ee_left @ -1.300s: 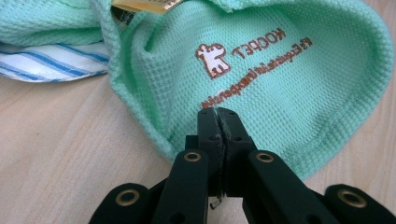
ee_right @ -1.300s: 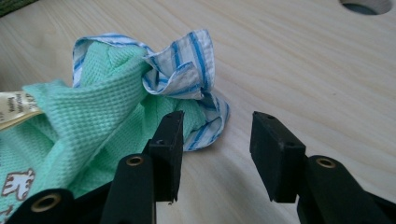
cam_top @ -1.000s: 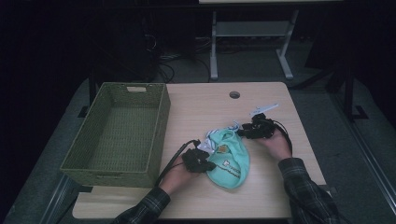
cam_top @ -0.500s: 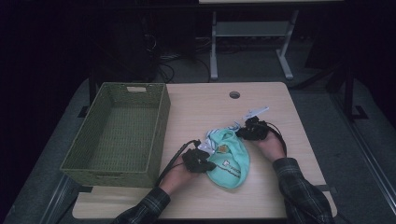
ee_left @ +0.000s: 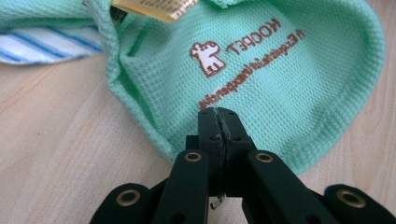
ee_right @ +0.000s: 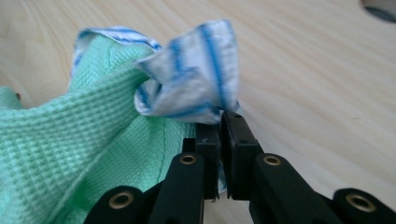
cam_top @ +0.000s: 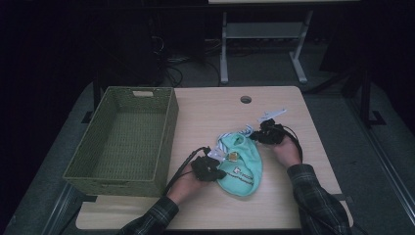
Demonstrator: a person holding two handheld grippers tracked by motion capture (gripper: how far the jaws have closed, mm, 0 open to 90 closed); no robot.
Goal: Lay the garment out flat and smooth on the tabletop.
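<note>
I have both tools clamped on the green garment (cam_top: 241, 164), left tool (ee_left: 218, 114) on its hem, right tool (ee_right: 220, 122), just closed, on the striped edge (ee_right: 196, 79); basket (cam_top: 122, 142) still empty, garment on the surface (cam_top: 274, 200).

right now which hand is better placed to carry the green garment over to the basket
Left, probably. The left gripper is shut on the green garment at the edge nearer the basket; the right gripper, just closed on its striped collar, sits farther away.

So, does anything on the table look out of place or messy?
Nothing is spilled or damaged. The green garment lies crumpled on the table, with its striped lining turned out at one end. Each gripper, left and right, pinches an edge of it. The basket stands straight.
</note>
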